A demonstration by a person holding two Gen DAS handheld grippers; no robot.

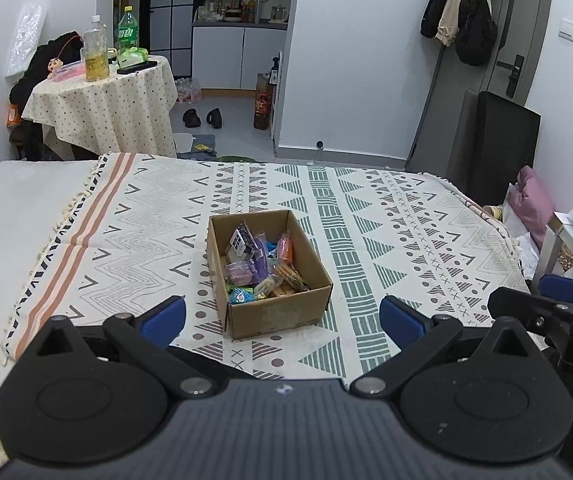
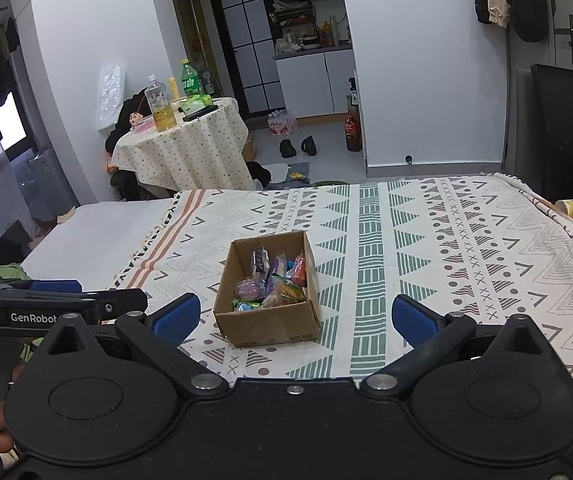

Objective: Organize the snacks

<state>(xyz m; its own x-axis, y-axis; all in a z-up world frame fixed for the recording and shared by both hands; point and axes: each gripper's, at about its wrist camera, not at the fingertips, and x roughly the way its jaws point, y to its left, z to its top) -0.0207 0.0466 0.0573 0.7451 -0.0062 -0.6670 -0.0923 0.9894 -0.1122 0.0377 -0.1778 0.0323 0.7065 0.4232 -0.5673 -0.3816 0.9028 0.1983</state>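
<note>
Bedroom-type space with white walls and a kitchenette nook at the back; the patterned blanket (image 1: 386,216) covers the bed, and a cardboard box (image 1: 274,314) sits about mid-blanket with all the snack packets (image 1: 260,264) piled inside it; left gripper (image 1: 282,316) and right gripper (image 2: 296,318) both hang just short of the box, jaws spread wide, holding nothing; beyond the box, a round table with a dotted cloth (image 2: 182,152) carries bottles.

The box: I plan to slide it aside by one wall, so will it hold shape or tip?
The box is open-topped thin cardboard, so a pushed wall may flex inward. It sits low and wide, so tipping seems unlikely. The small snacks look light, yet the woven cloth beneath could bunch and drag.
</note>
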